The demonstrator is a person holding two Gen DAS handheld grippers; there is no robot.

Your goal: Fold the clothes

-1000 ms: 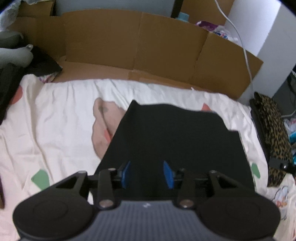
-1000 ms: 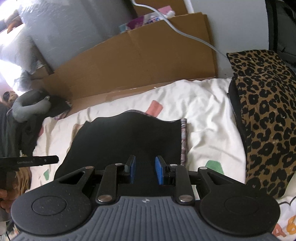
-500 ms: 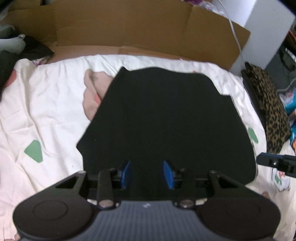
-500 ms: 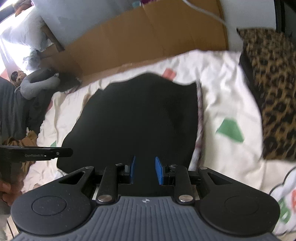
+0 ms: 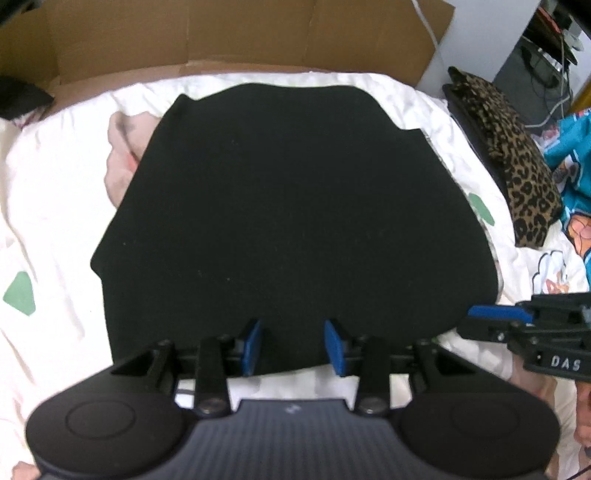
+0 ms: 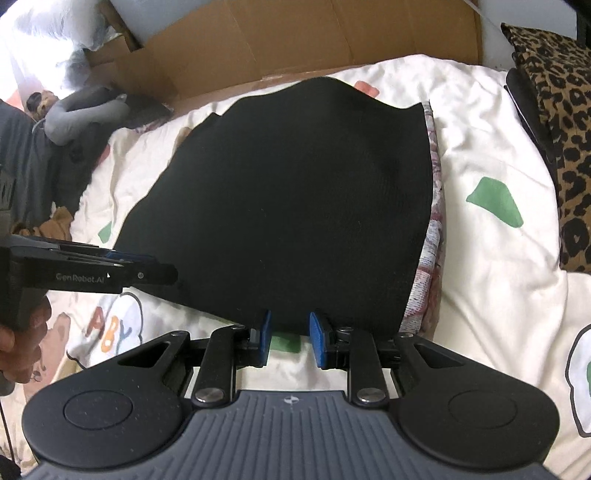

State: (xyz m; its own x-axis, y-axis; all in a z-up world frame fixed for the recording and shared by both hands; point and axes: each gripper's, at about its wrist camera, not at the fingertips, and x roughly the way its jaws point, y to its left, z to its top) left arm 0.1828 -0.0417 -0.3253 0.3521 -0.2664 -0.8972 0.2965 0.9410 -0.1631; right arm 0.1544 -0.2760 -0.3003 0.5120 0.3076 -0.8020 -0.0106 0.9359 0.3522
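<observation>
Black garment (image 5: 295, 206) lies spread flat on the white printed bedsheet (image 5: 55, 206), filling the middle of both wrist views; cardboard (image 5: 221, 33) stands at 12 o'clock, a leopard-print cushion (image 5: 517, 158) at 2 o'clock.

Left gripper (image 5: 293, 345): jaws apart and closing, set over the near hem at 6 o'clock. Cloth shows between the blue pads, but whether it is pinched I cannot tell.

Right gripper (image 6: 290, 339): jaws narrowly apart at the near hem, toward the garment's right corner. Bare sheet shows in the gap; no grip visible.

A patterned edge (image 6: 430, 236) peeks out along the garment's right side, at 3 o'clock.

Judgement: the step in hand is taking the near hem for a fold toward 12 o'clock.
- Seat both pads well onto the hem, all layers, not the sheet beneath.
- Pinch at matching spots either side so the edge rises level.
- Lift together, carry the hem straight over, keeping the cloth taut between the two grips to avoid a skewed crease.
</observation>
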